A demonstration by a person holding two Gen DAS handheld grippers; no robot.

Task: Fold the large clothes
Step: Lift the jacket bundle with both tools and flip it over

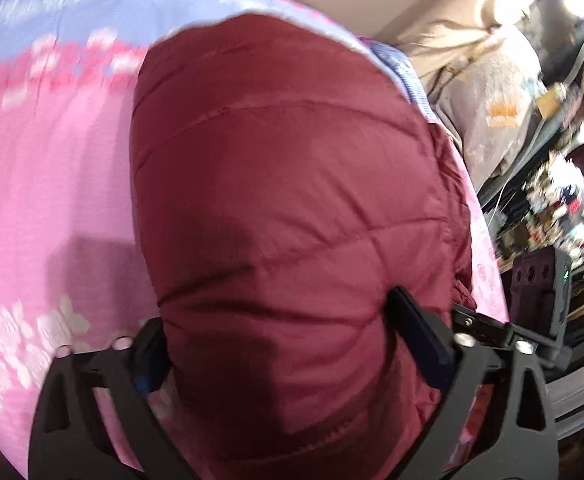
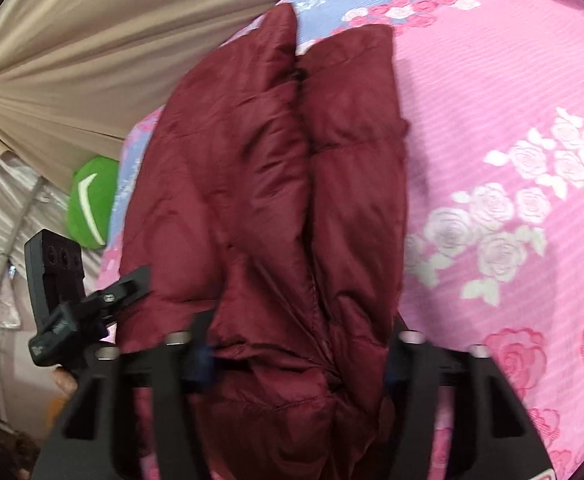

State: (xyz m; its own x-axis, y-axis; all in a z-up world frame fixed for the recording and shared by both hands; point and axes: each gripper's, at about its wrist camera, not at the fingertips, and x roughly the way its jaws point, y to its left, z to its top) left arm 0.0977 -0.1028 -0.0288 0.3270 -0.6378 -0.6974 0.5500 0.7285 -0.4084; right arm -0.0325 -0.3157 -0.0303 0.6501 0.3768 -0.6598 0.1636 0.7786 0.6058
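From the left wrist, the left hand-held gripper [image 1: 288, 340] straddles the near end of a maroon puffer jacket [image 1: 284, 184]. Its jaws stand wide apart with the padded bulk swelling up between them; the right finger [image 1: 415, 320] lies against the fabric's flank, while the left one is half hidden behind the bulge, so a real pinch is doubtful. The jacket runs forward from the jaws across a pink bedspread [image 1: 52, 184] patterned with roses, and it lies on a bed. Off to the right, just beside this gripper, the other device's black housing shows at the bed's edge.

From the right wrist, the right hand-held gripper [image 2: 299, 356] has the jacket [image 2: 276, 184] bunched between its fingers, roughly half closed on it. The fabric is puckered where it enters the jaws, which suggests the pads are biting the near hem. Ahead of the jaws the garment is already doubled lengthwise, with a deep crease running straight away from the gripper. The bedspread [image 2: 511, 128] lies open to the right; a green cushion [image 2: 92, 204] sits beyond the bed's left edge.

To do this fold well, I judge both grippers should take all layers at the near edge, not just the slippery shell. They should lift together, level, and carry the hem forward along the crease. Puffy fill springs back, so press it flat before letting go.
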